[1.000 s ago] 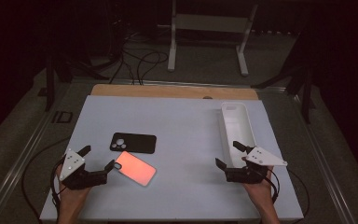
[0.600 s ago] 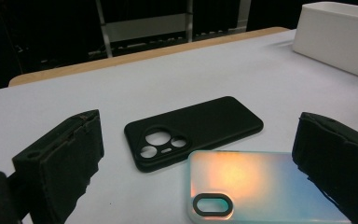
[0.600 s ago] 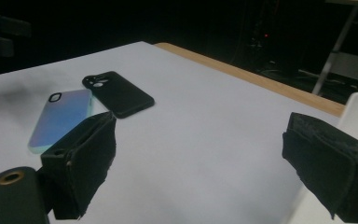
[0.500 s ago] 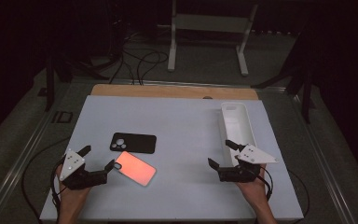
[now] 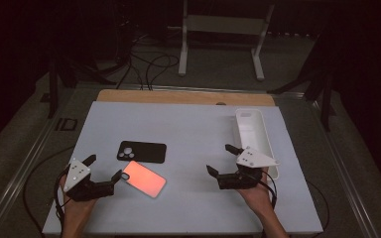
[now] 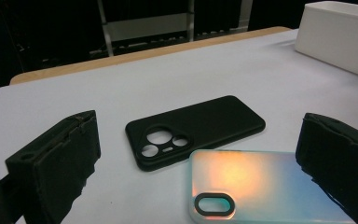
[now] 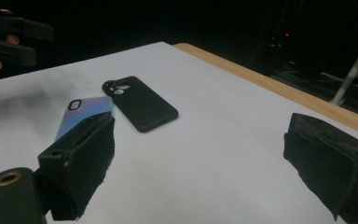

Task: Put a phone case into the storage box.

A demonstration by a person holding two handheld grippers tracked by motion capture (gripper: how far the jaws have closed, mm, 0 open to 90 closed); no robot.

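Nothing is gripped yet: the orange phone case (image 5: 145, 178) lies flat on the table (image 5: 198, 129), touching the black phone case (image 5: 142, 151). The left gripper (image 5: 102, 171) reaches it with jaws spread; the right gripper (image 5: 219, 159), also spread, stands well apart.

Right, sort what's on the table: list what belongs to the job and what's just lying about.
Part of the job:
- left gripper, open, right beside the pink phone case
- right gripper, open, turned toward the cases
- black phone case, next to the pink one

Lying about:
- white tray at the table's right side
- cables and a metal stand on the floor beyond
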